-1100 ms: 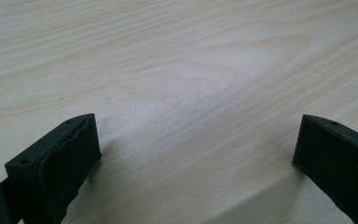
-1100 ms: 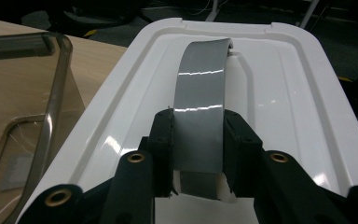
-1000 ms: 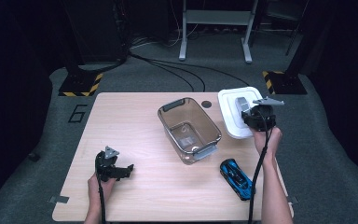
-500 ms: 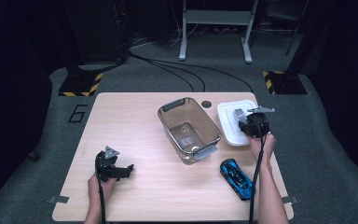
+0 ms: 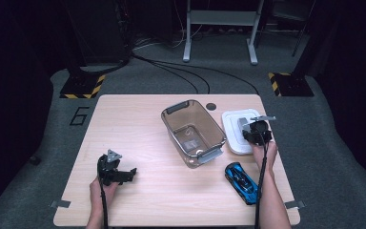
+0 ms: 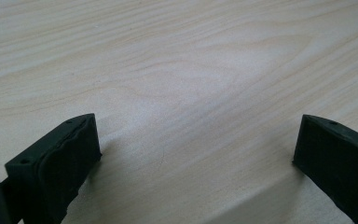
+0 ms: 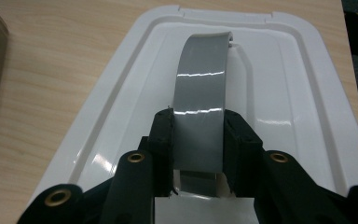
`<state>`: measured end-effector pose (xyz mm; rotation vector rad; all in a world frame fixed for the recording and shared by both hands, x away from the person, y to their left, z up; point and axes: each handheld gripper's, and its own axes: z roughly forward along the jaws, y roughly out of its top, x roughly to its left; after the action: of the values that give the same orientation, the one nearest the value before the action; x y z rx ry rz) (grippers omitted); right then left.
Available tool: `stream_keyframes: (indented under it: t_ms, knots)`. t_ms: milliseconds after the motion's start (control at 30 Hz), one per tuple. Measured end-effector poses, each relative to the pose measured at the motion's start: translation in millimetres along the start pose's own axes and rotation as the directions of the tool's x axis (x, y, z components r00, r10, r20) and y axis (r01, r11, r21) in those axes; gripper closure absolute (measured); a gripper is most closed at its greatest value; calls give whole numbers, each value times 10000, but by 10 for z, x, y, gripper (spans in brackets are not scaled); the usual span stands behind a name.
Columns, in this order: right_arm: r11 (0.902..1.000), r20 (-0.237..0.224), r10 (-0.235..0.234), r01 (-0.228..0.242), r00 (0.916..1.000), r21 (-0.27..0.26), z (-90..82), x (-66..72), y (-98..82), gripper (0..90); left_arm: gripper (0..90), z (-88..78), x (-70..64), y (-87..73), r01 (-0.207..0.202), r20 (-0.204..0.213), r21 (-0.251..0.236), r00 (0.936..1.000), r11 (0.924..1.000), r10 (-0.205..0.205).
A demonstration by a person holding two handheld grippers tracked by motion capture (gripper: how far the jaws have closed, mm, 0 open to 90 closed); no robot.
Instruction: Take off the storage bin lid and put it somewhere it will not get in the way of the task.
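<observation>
Lowered since a second ago: right gripper, down onto lid, clamped on its grey handle. Left of bin, well apart over bare table: left gripper, jaws wide, holding nothing. Just right of bin: lid, near table's right edge. Below lid: car.

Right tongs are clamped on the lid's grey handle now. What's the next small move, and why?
Probably lift the white lid straight up by its grey handle, then carry it toward the open clear bin beside it. The right tongs are shut on the handle, the lid lies flat on the table, and the bin is uncovered.
</observation>
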<state>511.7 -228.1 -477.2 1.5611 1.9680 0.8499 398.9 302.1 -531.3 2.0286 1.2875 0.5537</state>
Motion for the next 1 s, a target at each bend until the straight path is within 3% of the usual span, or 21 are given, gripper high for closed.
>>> stream_keyframes:
  t_ms: [400, 700, 933, 967, 1000]
  knots:
    - [9977, 193, 315, -326, 9993, 601, 132, -61, -81, 673, 3, 0, 0, 0, -3, -1, 3, 10000, 10000, 3]
    - [9965, 240, 386, -403, 9990, 739, 166, -71, -100, 655, 3, -3, 1, 1, -10, 11, 36, 10000, 10000, 10]
    - [9955, -175, 425, -409, 9989, 854, 87, -82, -88, 429, 3, 0, 0, 0, -2, -2, -2, 10000, 10000, 2]
    - [9955, -175, 425, -409, 9989, 854, 87, -82, -88, 429, 3, 0, 0, 0, -2, -2, -2, 10000, 10000, 2]
    - [9957, -433, 452, -415, 9980, 830, 43, -83, -85, 357, 3, 0, 0, 0, 2, -1, -5, 10000, 10000, -2]
